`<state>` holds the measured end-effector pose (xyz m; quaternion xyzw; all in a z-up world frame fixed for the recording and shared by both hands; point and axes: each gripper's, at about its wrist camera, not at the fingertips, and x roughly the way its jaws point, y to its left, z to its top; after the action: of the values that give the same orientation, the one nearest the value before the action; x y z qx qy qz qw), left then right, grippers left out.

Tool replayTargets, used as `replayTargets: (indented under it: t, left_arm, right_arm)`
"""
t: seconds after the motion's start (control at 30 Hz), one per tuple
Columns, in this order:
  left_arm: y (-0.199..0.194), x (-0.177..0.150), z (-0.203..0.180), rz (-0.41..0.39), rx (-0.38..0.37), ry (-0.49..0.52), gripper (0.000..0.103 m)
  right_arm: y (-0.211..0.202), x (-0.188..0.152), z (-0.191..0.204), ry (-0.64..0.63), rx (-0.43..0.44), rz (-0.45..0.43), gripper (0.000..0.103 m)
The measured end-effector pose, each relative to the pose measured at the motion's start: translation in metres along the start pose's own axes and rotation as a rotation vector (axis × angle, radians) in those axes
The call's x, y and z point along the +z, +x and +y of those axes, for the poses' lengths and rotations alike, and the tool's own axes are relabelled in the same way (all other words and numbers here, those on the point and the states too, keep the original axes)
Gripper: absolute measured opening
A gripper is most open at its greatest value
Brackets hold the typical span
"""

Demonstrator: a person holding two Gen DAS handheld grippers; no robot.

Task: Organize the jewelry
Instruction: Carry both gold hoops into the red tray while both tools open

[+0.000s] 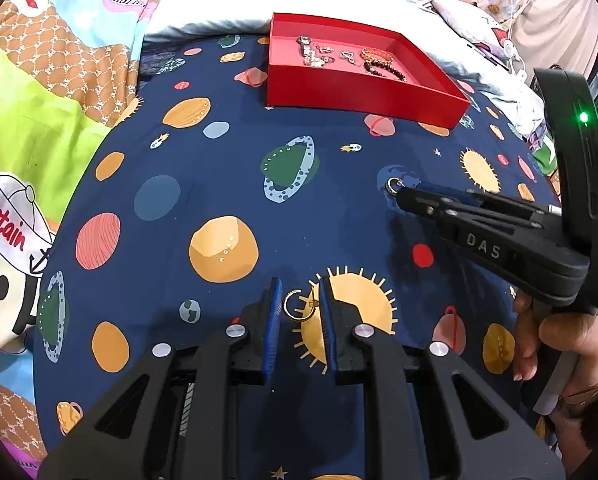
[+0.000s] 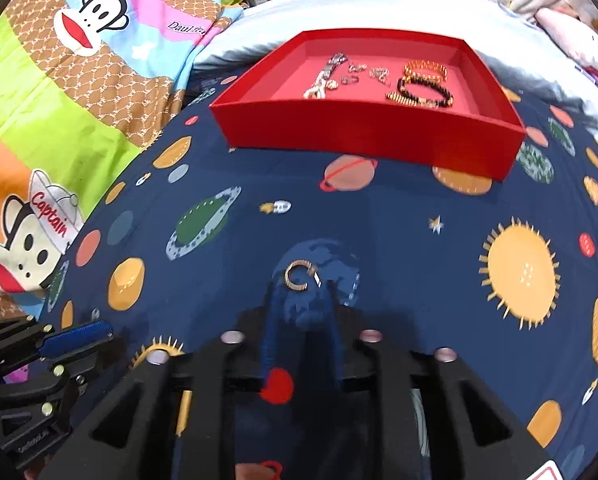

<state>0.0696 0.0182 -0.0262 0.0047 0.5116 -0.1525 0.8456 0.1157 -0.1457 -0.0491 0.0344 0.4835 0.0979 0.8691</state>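
The work surface is a bed covered by a navy planet-print sheet [image 1: 227, 168]. A red tray [image 1: 363, 92] sits at the far side of the sheet, holding a silver chain piece [image 1: 309, 54], small silver items and beaded bracelets [image 1: 383, 64] on its floor.

Left tongs [image 1: 299, 304]: pointed down at the sheet in the near centre. A gold hoop earring [image 1: 297, 306] lies between the two blue pads [image 1: 273, 320]. The right-hand pad appears to touch the earring's clasp end; a narrow gap shows between the hoop and the left-hand pad. Whether the pads clamp the earring cannot be told; the tongs stand narrowly apart.

Right tongs [image 2: 301, 292]: to the right of the left tongs and further from the near edge, tips low on the sheet over a blue planet print. A second gold hoop earring [image 2: 299, 276] lies at the very tips, mostly just beyond them, its open end toward the right-hand tip. The view is blurred; a firm grip cannot be confirmed. From the left camera, this earring [image 1: 393, 186] sits against the tip of the tongs. A hand [image 1: 567, 344] holds the handle at the right edge.

Both earrings lie outside the tray, well apart from it.
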Motion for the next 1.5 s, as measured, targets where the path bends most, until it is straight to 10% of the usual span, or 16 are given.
replayTargets:
  t: [0.83,1.17,1.5]
  left_arm:
    - [-0.012,0.016,-0.006,-0.032,-0.034,0.001,0.018]
    - [-0.032,0.083,-0.019,-0.142,-0.092,0.014,0.018]
    - [-0.004,0.178,-0.038,-0.238,-0.081,0.053,0.018]
  right_arm:
    - [-0.045,-0.007,-0.006,0.043,0.014,-0.071,0.017]
    - [-0.103,0.028,-0.03,0.101,0.012,-0.203,0.017]
    - [-0.071,0.105,-0.05,0.123,0.013,-0.235,0.017]
